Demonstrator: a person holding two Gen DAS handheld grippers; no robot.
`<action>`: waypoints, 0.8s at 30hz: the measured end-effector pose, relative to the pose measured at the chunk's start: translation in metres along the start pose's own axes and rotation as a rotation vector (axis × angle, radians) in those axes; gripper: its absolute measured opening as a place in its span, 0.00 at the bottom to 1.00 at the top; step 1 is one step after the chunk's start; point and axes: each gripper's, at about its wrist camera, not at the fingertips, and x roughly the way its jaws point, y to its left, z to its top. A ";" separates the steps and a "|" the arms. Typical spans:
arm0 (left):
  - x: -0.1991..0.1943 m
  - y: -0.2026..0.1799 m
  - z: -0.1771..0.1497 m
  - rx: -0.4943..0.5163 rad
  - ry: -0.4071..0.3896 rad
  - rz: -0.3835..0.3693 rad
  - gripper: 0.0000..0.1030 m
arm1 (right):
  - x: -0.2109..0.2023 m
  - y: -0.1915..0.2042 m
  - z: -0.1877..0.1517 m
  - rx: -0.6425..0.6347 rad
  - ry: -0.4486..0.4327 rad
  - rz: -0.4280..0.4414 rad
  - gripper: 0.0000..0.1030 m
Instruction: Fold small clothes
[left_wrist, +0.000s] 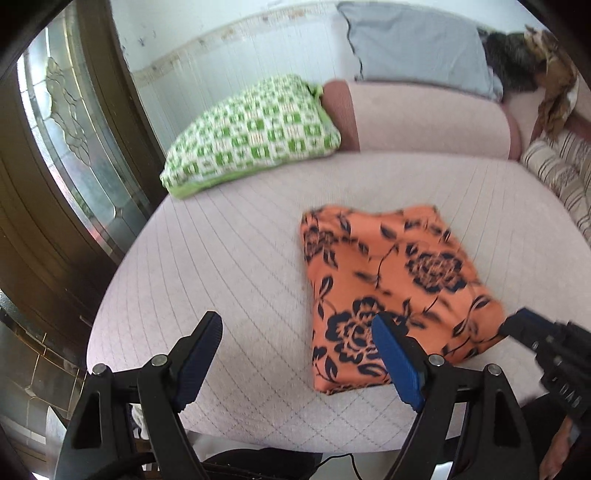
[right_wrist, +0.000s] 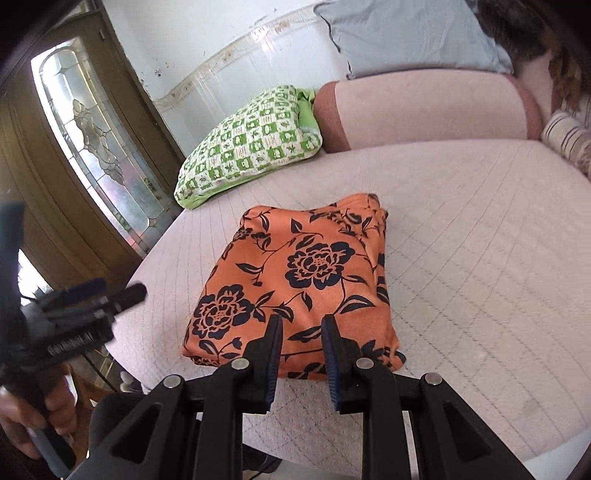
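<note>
Smooth printed cloth garment (right_wrist: 295, 284) on quilted matt bedcover (right_wrist: 461, 240)

Black tool (right_wrist: 301, 321) – blue pads (left_wrist: 397, 363), silver screws

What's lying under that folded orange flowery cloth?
The orange floral cloth rests on a pale quilted bedcover. Whatever lies between its folded layers, or directly beneath it, is covered.

Orange black-flowered garment (right_wrist: 295, 284), folded into a rectangle, flat on bed
</note>
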 end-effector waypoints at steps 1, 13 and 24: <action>-0.006 0.001 0.002 -0.005 -0.015 -0.002 0.82 | -0.003 0.003 0.001 -0.009 -0.006 -0.014 0.24; -0.042 0.001 0.017 -0.047 -0.103 0.009 0.82 | -0.045 0.026 0.020 -0.044 -0.090 -0.067 0.25; -0.063 0.006 0.025 -0.096 -0.161 0.053 0.85 | -0.065 0.040 0.027 -0.074 -0.159 -0.079 0.25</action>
